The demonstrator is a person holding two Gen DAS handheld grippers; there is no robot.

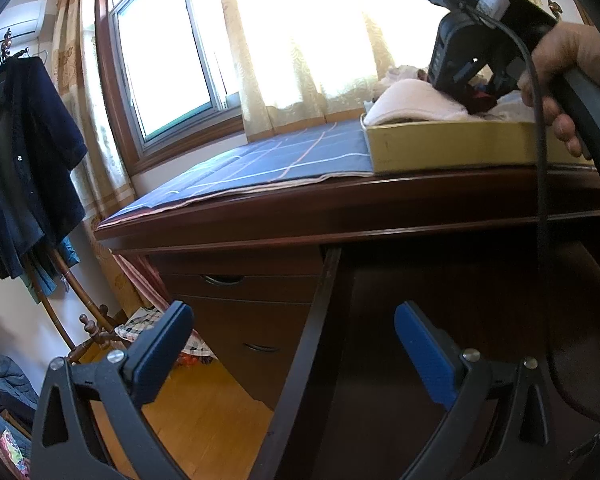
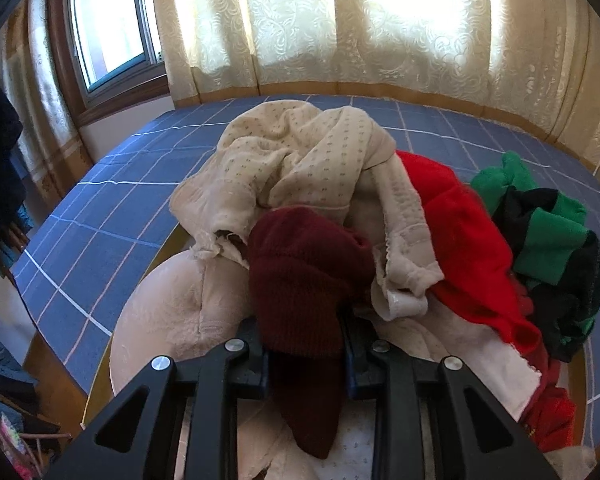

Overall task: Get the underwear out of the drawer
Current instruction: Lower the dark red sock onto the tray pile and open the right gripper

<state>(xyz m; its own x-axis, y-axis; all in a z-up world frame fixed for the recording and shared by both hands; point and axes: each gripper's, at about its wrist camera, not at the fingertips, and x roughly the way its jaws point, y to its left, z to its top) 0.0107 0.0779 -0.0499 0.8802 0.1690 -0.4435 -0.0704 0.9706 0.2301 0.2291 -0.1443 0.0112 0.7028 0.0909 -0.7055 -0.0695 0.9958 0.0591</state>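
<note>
My right gripper [image 2: 304,344] is shut on a dark red knit garment [image 2: 300,276], which bulges up between the pads and hangs down below them. It hovers over a pile of clothes: a beige dotted piece [image 2: 300,152], a bright red piece [image 2: 464,240] and a green-and-black piece [image 2: 552,248]. The pile lies in a yellow box [image 1: 440,148] on the desk top. In the left wrist view a hand holds the right gripper [image 1: 474,94] down into that pile. My left gripper [image 1: 294,316] stands open and empty in front of the dark wooden desk, below its top.
A blue checked cloth [image 1: 284,156] covers the desk top [image 1: 340,200]. Closed drawers [image 1: 244,292] sit at the desk's left side, beside a dark upright panel edge [image 1: 320,320]. A coat rack with a dark blue garment [image 1: 24,160] stands at the left. Curtains and a window are behind.
</note>
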